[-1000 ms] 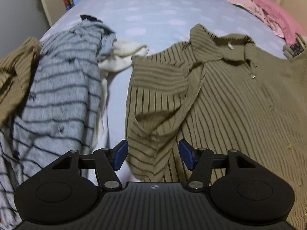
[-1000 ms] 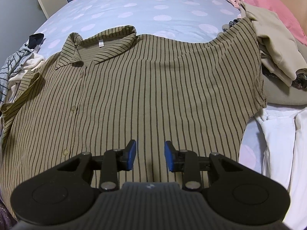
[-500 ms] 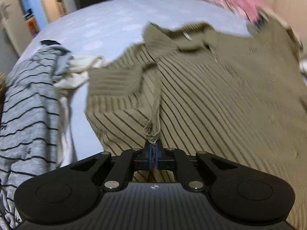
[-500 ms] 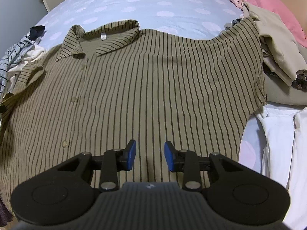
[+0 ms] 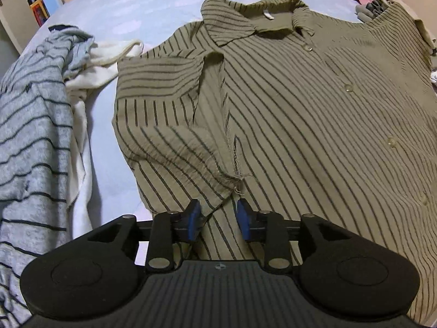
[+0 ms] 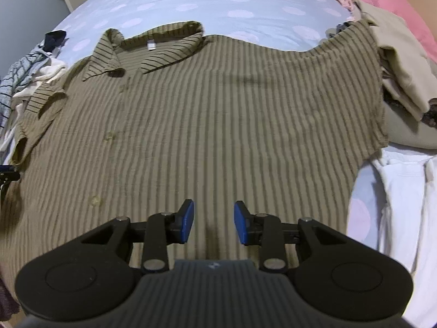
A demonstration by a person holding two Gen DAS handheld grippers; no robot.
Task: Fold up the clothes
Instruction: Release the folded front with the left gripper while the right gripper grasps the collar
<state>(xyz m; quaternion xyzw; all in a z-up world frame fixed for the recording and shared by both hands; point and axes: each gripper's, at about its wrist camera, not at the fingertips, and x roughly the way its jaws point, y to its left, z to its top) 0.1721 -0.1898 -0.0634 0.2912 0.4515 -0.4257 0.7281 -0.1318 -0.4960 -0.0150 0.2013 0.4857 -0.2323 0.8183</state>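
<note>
An olive shirt with dark stripes (image 5: pixel 314 114) lies buttoned and face up on the bed, its collar (image 5: pixel 256 13) at the far side. The shirt's left sleeve (image 5: pixel 169 136) is doubled over toward the body, its frayed hem corner just ahead of my left gripper (image 5: pixel 217 222). That gripper is open, with the sleeve edge lying loose between the blue pads (image 5: pixel 192 222). My right gripper (image 6: pixel 214 222) hovers open low over the shirt (image 6: pixel 218 125) near its hem, holding nothing. The right sleeve (image 6: pixel 366 82) spreads out toward a clothes pile.
A grey striped garment (image 5: pixel 32 125) and a white one (image 5: pixel 103 54) lie left of the shirt. Folded beige clothes (image 6: pixel 401 63), pink fabric (image 6: pixel 382 0) and a white garment (image 6: pixel 401 191) sit on the right. The dotted blue bedsheet (image 6: pixel 218 0) stretches beyond the collar.
Half a second ago my left gripper was shut on the sleeve hem and lifting it; it has since opened and the sleeve lies folded on the shirt. The right gripper stayed open.
</note>
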